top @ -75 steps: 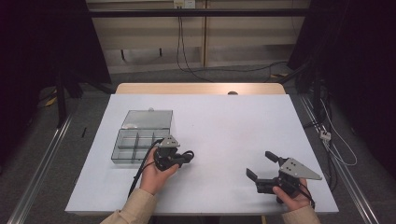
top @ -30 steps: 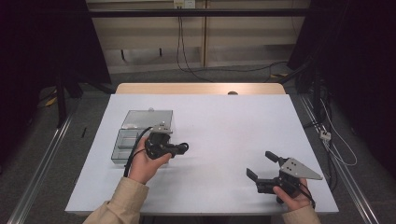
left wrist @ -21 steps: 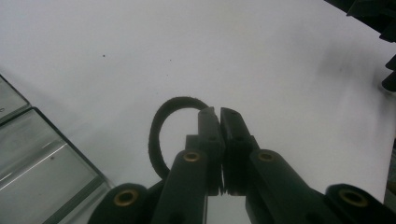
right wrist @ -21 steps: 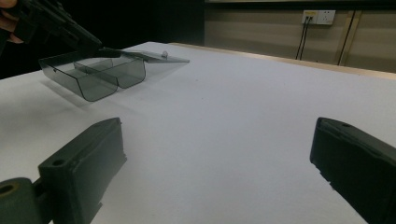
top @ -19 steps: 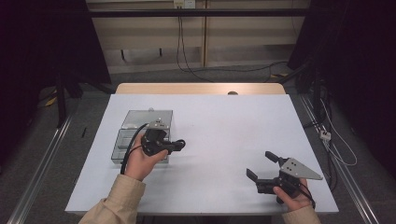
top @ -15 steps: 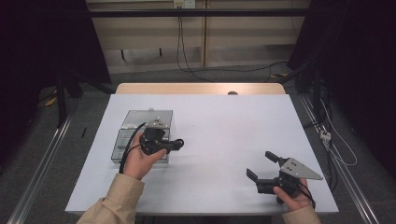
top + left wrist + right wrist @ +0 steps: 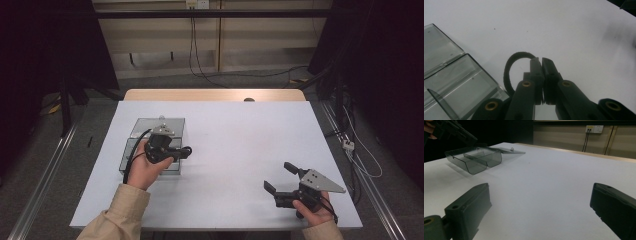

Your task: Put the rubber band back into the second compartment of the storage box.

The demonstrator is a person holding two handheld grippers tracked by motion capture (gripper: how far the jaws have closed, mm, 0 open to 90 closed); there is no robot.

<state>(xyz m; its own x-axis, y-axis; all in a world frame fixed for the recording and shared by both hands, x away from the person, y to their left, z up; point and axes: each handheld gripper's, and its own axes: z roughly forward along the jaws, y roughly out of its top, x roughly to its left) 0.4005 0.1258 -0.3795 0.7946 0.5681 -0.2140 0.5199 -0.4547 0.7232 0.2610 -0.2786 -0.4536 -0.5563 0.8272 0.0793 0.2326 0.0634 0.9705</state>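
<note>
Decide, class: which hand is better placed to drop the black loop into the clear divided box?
Left. Its gripper is shut on the black loop beside the clear box, while the right gripper rests open and far away.

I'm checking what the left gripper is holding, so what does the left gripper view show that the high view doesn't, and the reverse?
Left gripper view: a black loop pinched between the shut jaws of the left gripper, beside the clear box; what the loop is made of I cannot tell.
High view: the right gripper with its jaws open, held near the table's front right corner, and the floor beyond.
Both: the left gripper, the clear box with its compartments, and the white table.
</note>
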